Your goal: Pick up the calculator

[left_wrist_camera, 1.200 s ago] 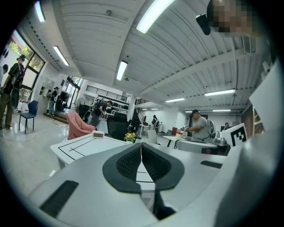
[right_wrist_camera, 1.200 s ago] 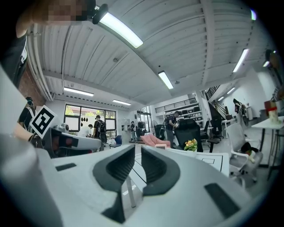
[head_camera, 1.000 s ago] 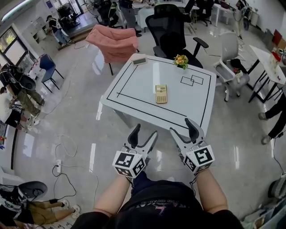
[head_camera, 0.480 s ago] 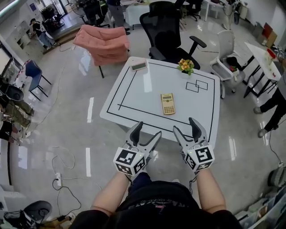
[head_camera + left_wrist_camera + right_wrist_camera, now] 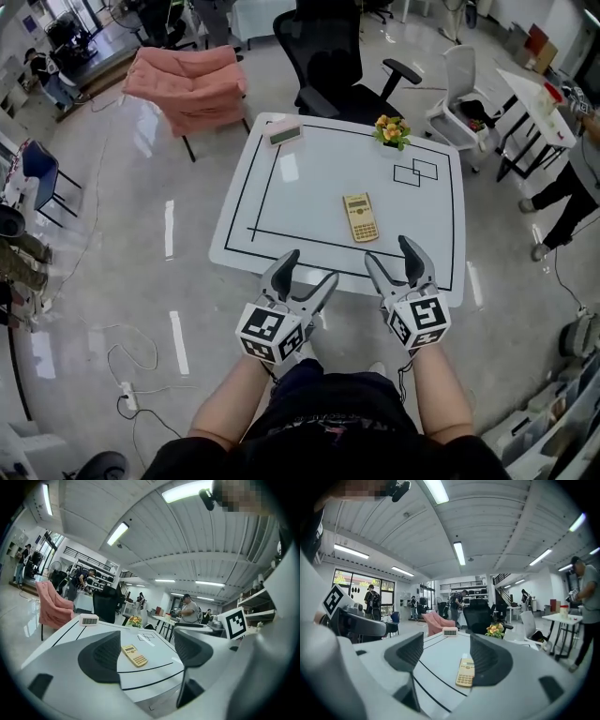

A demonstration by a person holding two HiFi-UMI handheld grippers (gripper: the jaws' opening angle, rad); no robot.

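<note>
Calculator (image 5: 361, 217): the yellow calculator lies flat on the surface, ahead of both your claws and beyond their tips. It sits nearer your right claw than your left, and neither claw touches it.
Your left claw (image 5: 309, 267): its jaws stand wide with nothing between the pads. It hovers at the near edge of the surface and points across it. In the left gripper view the calculator shows in the gap between the jaws, but farther out on the surface.
Your right claw (image 5: 388, 250): its jaws are also spread wide and hold nothing. It sits beside the left claw at the same near edge. In the right gripper view the calculator shows ahead, close against the right-hand jaw's inner side, which covers part of it.
Surface (image 5: 309, 187): a white top with a black line drawn as a frame. The calculator lies inside that frame, past its near line from your claws.
Timer (image 5: 285, 132): a small white digital timer sits at the far corner ahead of your left claw.
Flowers (image 5: 392, 131): a small bunch stands at the far edge, ahead of your right claw.
Outlined boxes (image 5: 415, 171): two small black outlines lie past the calculator, ahead of your right claw.
Black office chair (image 5: 328, 56): it stands beyond the far edge.
Pink chair (image 5: 187, 80): it stands off the far corner on your left claw's side.
</note>
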